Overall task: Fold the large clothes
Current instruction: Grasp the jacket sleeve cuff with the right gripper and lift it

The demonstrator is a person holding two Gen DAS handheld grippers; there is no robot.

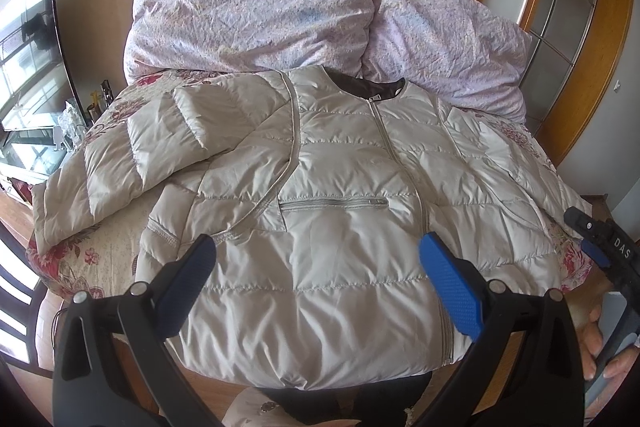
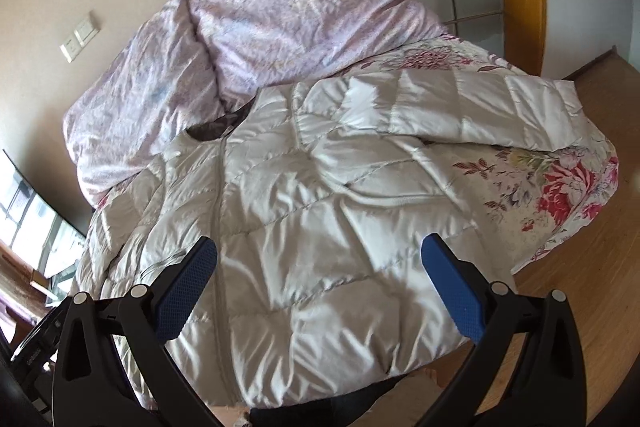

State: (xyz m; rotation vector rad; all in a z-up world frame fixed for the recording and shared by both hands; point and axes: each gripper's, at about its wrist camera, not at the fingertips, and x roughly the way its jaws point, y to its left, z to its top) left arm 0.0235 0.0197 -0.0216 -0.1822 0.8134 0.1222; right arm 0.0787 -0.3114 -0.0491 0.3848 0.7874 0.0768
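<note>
A pale grey quilted puffer jacket (image 1: 340,195) lies front-up on a floral-covered surface, collar far, hem near me. Its left sleeve (image 1: 132,159) spreads out to the left. In the right wrist view the jacket (image 2: 304,211) fills the middle and its right sleeve (image 2: 460,111) lies across toward the right. My left gripper (image 1: 318,259) is open, hovering above the jacket's lower front, holding nothing. My right gripper (image 2: 320,263) is open above the jacket's lower right part, empty; it also shows at the right edge of the left wrist view (image 1: 600,239).
The floral cover (image 2: 560,187) ends at a wooden floor (image 2: 580,307) on the right. Two lilac pillows (image 1: 256,7) lie behind the collar. A television (image 1: 28,47) and clutter stand at the left. A wood-framed glass door (image 1: 568,7) is at the back right.
</note>
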